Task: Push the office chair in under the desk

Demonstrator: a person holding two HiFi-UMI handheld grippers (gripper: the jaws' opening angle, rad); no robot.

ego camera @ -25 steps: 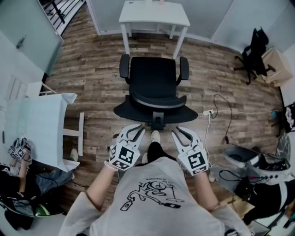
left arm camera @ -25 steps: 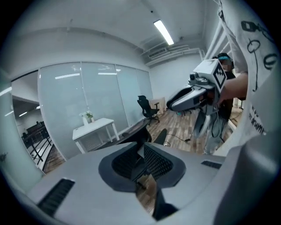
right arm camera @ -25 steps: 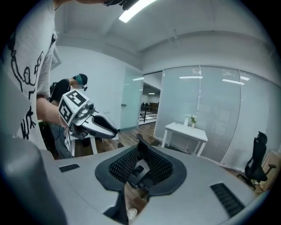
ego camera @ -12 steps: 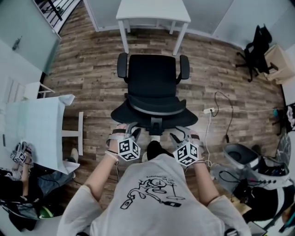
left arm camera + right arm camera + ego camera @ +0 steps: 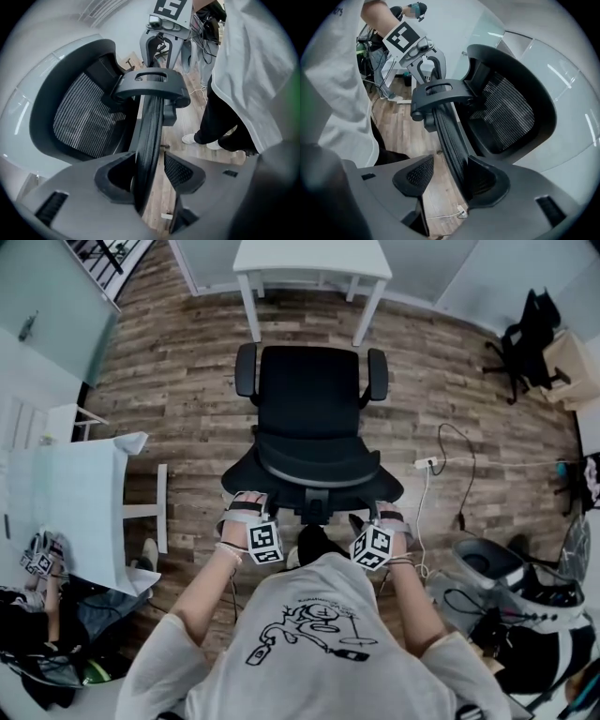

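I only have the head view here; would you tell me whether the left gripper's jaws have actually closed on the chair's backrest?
Observer: Not yet. The left gripper has its jaws apart; they have just been opening, and the rim of the backrest stands between them.
Operator: Is there slack beside the rim?
Observer: Yes, floor shows between the rim and one pad.
Operator: And the other hand?
Observer: The right gripper matches: its jaws have just been opening and are astride the rim, with a gap at one pad.
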